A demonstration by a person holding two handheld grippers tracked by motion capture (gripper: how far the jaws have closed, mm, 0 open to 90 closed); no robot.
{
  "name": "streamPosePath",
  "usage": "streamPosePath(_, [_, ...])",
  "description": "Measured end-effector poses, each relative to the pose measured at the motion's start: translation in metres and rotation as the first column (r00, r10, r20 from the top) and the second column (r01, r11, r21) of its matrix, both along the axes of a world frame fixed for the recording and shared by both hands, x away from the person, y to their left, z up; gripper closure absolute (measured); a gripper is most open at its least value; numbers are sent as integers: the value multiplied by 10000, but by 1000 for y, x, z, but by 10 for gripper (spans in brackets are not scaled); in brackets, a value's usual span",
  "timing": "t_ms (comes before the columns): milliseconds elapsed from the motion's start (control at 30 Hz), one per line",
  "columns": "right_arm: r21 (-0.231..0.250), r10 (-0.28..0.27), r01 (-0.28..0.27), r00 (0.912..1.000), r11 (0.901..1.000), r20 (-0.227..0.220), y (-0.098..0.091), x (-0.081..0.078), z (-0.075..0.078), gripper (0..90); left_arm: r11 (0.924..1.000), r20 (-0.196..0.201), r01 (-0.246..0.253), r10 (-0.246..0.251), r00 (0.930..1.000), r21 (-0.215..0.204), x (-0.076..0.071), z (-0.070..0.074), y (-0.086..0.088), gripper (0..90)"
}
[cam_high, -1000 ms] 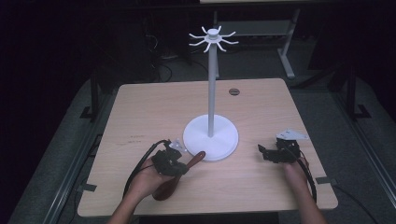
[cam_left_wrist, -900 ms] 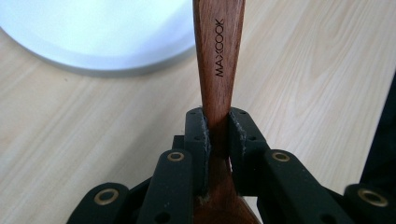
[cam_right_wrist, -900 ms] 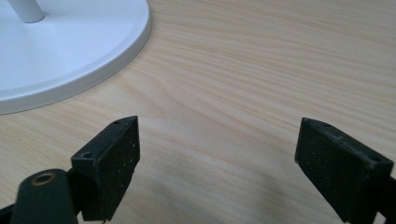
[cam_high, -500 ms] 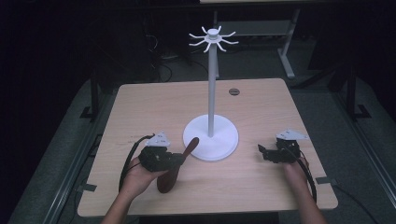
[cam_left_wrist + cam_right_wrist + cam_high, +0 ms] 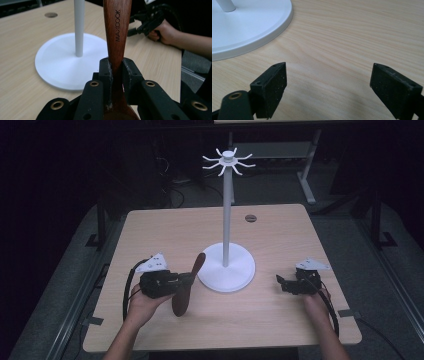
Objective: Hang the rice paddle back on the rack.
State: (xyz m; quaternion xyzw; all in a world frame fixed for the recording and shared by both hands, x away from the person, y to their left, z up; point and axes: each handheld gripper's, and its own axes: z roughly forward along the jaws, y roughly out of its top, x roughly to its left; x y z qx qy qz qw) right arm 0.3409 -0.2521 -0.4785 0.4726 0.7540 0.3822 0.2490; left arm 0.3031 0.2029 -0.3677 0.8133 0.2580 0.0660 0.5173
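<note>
A wooden spoon [image 5: 117, 37] is clamped by its handle in the left claw [image 5: 182, 282] and is held tilted above the surface [image 5: 280, 320], just beside the white stand's base [image 5: 227, 275]. The right claw [image 5: 281, 282] is held wide and empty near the base's other side. The pickup is judged done; hanging the spoon on the hooks [image 5: 228, 161] at the top is left.

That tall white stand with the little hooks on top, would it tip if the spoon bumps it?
Probably not easily: the tall white hook stand sits on a wide round base flat on the table. A knock near the hooks might rock it, since the pole is thin and tall.
</note>
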Motion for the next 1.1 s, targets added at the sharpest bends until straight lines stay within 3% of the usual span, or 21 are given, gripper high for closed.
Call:
streamPosePath(367, [4,-19,19,10000,10000,-7,0,0,0,134,9983,707,58,-17,9975,-578,15,31,-1,785])
streamPosePath(800, [0,-14,14,10000,10000,1,0,0,0,134,9918,1107,111,30,9938,-1271,34,57,0,786])
streamPosePath(1100, [20,-2,2,10000,10000,-9,0,0,0,135,9824,1591,298,0,9873,-1846,51,94,1,786])
